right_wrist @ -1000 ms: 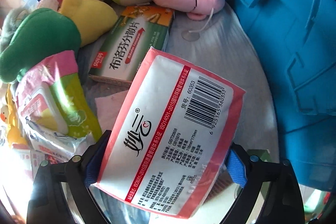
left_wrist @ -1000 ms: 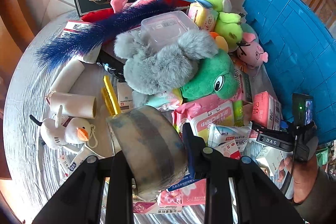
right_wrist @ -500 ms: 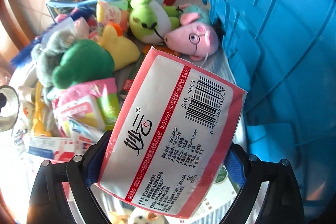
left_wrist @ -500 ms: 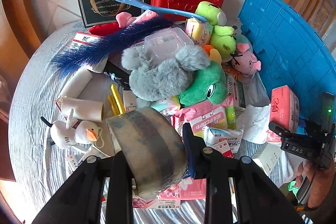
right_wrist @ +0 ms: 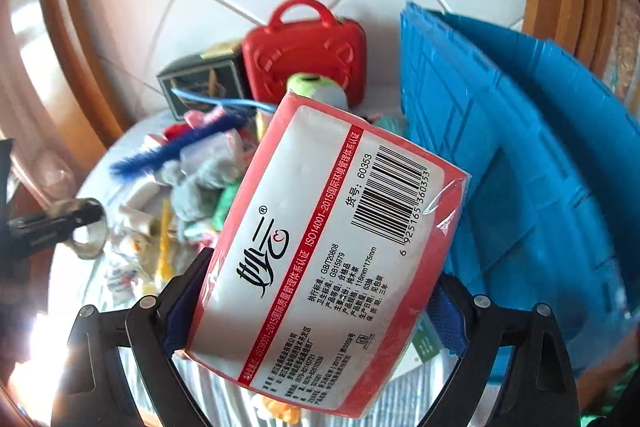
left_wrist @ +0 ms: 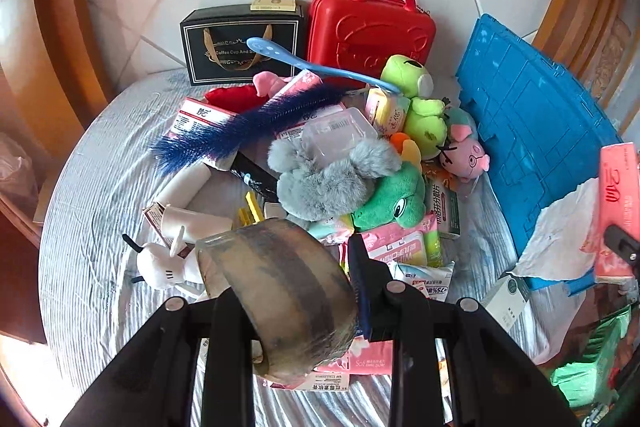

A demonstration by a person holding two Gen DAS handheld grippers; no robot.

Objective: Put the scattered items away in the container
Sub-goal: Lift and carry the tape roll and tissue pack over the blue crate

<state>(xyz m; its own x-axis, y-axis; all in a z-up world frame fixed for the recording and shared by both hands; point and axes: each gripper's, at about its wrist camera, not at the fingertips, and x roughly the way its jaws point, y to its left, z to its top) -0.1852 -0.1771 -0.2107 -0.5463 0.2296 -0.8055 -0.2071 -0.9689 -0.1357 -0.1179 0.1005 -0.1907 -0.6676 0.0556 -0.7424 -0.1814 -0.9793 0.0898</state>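
Observation:
My left gripper (left_wrist: 294,291) is shut on a greyish roll of tape (left_wrist: 280,291), held above the pile of scattered items. From the right wrist view the same roll of tape (right_wrist: 86,229) hangs in that gripper at the far left. My right gripper (right_wrist: 316,311) is shut on a red and white tissue pack (right_wrist: 324,259), lifted high beside the blue crate (right_wrist: 520,187). In the left wrist view the tissue pack (left_wrist: 618,203) is at the right edge, over the blue crate (left_wrist: 532,131), with a white tissue (left_wrist: 560,231) hanging at it.
On the round striped table (left_wrist: 100,195) lie a grey plush (left_wrist: 324,179), green plush toys (left_wrist: 396,203), a pink pig (left_wrist: 464,155), a blue brush (left_wrist: 240,127), wipes packs and paper rolls. A red case (left_wrist: 368,27) and a black box (left_wrist: 240,43) stand at the back.
Both grippers have risen with their loads, the right one much more. The tissue pack went from low by the packets to high beside the crate; the pile looks smaller and farther.

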